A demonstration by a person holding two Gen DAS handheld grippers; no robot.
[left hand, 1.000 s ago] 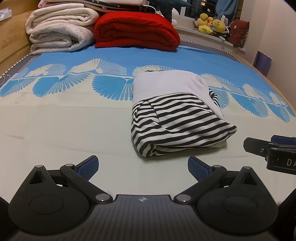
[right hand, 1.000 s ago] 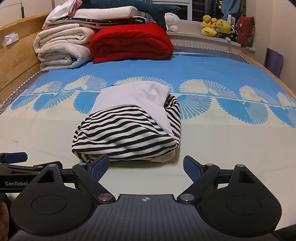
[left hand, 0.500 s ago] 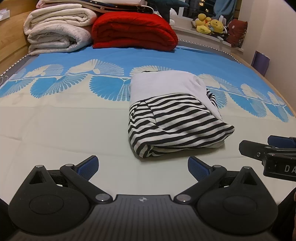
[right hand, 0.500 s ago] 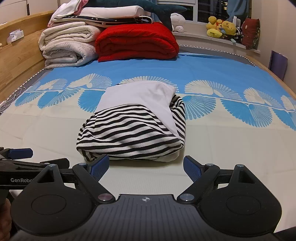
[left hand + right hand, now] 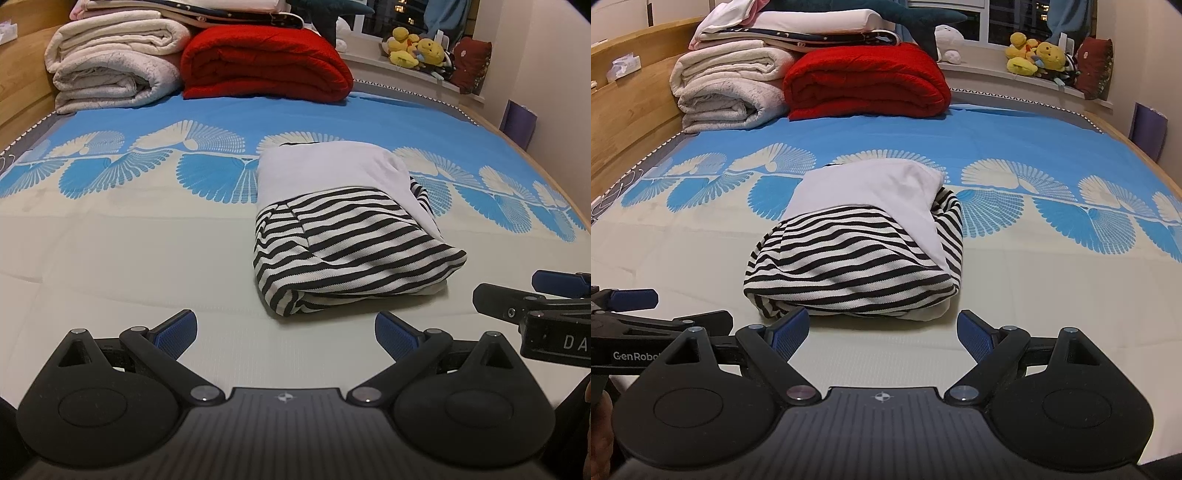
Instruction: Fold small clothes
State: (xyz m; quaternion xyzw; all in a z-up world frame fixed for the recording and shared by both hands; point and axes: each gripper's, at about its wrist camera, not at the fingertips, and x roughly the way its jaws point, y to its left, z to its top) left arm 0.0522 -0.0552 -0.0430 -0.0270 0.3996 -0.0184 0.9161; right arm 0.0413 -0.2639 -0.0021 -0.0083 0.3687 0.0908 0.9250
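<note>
Folded striped garment [image 5: 347,236] lies on bed [image 5: 110,266]; left gripper [image 5: 283,330] and right gripper [image 5: 882,330] gape wide, empty. Folding seems complete; next, set aside.

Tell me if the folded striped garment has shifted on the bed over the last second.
No. The striped garment keeps its place against the fan prints on the bedsheet.

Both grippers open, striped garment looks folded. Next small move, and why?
Probably back both off and leave it. The black-and-white striped garment with the white panel lies as a compact bundle on the blue-and-cream bedsheet, and the left gripper and right gripper are open, short of its near edge, holding nothing.
</note>
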